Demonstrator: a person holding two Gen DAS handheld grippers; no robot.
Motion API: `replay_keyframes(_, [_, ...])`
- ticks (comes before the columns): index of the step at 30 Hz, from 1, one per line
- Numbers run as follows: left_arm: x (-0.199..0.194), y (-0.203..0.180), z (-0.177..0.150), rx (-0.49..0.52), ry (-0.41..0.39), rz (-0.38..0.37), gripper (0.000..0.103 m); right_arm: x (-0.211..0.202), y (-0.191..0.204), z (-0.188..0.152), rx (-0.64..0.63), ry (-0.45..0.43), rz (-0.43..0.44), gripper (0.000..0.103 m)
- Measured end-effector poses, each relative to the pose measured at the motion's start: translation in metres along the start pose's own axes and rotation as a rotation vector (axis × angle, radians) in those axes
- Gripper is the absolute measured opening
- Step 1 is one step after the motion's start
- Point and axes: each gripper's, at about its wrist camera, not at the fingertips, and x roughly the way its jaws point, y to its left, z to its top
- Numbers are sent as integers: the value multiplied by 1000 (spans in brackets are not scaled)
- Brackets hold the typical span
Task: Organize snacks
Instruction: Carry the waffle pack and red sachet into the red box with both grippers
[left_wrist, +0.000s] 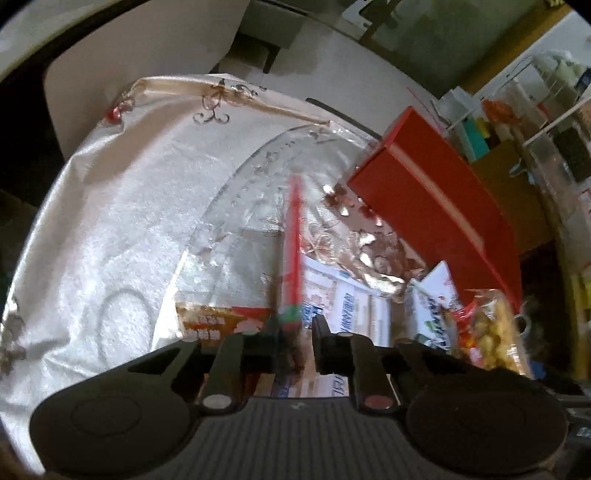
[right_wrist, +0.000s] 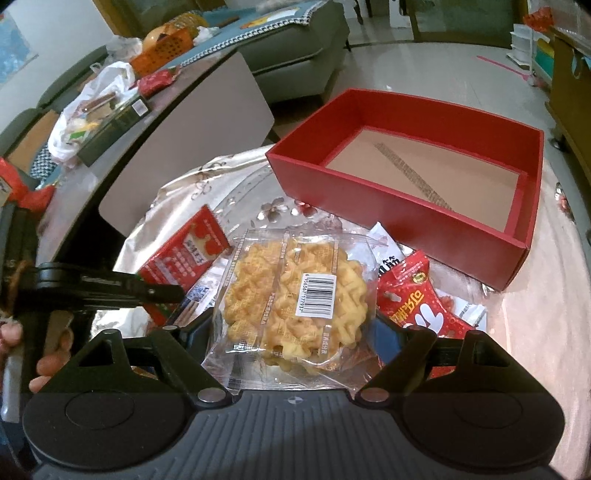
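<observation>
Snacks: clear-wrapped golden waffle cake (right_wrist: 295, 299) gripped in the right claw (right_wrist: 295, 332); left claw (left_wrist: 295, 332) pinches a thin red packet (left_wrist: 293, 240) edge-on.

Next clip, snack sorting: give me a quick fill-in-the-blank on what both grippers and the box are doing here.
1. The red box on the table has ____ in it so far.
2. The jaws of the right gripper sit either side of a clear-wrapped pastry, whose white sticker carries a ____.
3. The left gripper is shut on a thin packet coloured ____.

Missing words: nothing; barcode; red
</observation>
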Motion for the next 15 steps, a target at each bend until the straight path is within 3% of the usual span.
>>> replay_keyframes(2, [11,-2,3,27,8,28,12,0,1,0,1,-2,-5,87])
replay_keyframes(5, [28,-1,15,-7,0,54,22,2,2,-1,8,-2,-2,87])
replay_keyframes(7, [36,1,28,-38,-3,51,38,3,2,-2,8,0,-3,87])
replay_keyframes(9, [43,4,35,-67,0,42,48,5,-1,-2,17,8,-7,87])
replay_keyframes(12, [47,0,41,-51,-41,71,44,10,-5,0,27,17,-16,87])
replay_keyframes(15, [50,3,49,-79,-50,57,26,15,-6,2,33,24,-24,87])
